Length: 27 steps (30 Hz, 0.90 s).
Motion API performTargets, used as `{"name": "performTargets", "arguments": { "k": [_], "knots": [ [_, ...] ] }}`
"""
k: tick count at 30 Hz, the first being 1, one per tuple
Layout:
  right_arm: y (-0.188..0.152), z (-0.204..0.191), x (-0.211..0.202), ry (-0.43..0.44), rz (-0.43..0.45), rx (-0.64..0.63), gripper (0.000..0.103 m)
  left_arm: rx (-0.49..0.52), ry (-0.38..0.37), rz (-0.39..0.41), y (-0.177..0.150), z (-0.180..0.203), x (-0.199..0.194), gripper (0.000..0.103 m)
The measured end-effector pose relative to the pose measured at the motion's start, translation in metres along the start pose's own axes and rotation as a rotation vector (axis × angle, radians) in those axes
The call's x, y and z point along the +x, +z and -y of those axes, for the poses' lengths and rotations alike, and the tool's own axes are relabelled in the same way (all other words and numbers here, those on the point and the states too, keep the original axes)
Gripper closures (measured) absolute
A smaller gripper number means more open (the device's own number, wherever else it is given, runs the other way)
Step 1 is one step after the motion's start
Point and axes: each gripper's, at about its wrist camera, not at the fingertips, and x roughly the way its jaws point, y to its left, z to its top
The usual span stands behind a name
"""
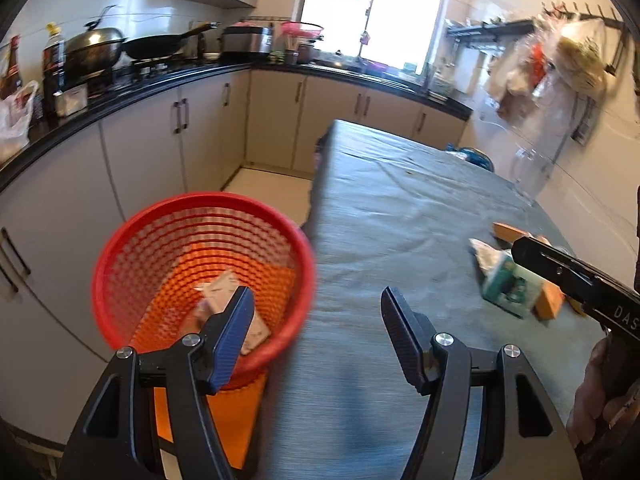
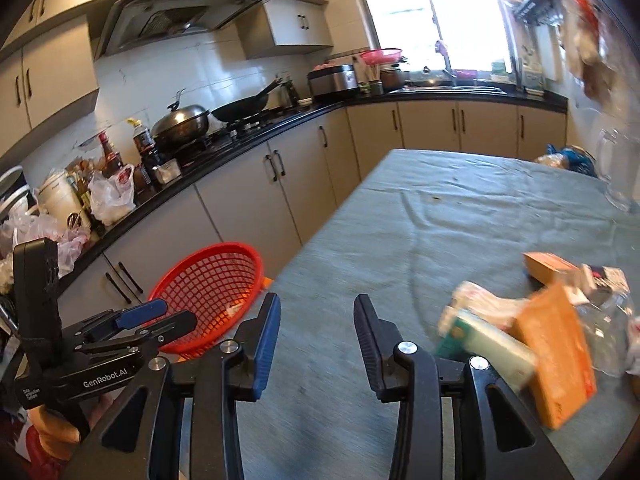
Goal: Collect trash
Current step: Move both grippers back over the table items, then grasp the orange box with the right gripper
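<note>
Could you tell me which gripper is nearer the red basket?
Left. The left gripper hangs right by the red basket; the right gripper is over the table, toward the trash pile.

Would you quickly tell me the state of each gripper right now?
Left gripper: open, holding nothing.
Right gripper: open, holding nothing.

A lidded wok (image 2: 182,123) and black pan (image 2: 244,109) sit on the stove.

Daylight from window (image 1: 376,12), blown out in both views. Motion blur on basket (image 1: 202,276) and trash (image 2: 516,340). Heavy fisheye bend, dark vignette at corners.
</note>
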Motion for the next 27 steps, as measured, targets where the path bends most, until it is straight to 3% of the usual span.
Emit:
{"name": "performTargets", "arguments": {
  "k": [10, 15, 23, 27],
  "knots": [
    [-0.015, 0.091, -0.048, -0.15, -0.01, 0.044, 0.053, 0.106, -0.091, -0.07, -0.011, 0.071, 0.023, 0.037],
    [-0.023, 0.124, -0.051, -0.195, -0.071, 0.03, 0.048, 0.139, -0.138, -0.102, -0.015, 0.099, 0.032, 0.036],
    [-0.037, 0.135, -0.032, -0.222, -0.157, -0.062, 0.044, 0.2, -0.171, -0.129, -0.019, 0.131, 0.04, 0.031],
    [-0.04, 0.126, -0.021, -0.252, -0.175, -0.153, 0.034, 0.214, -0.178, -0.142, -0.018, 0.137, 0.044, 0.03]
  ]
}}
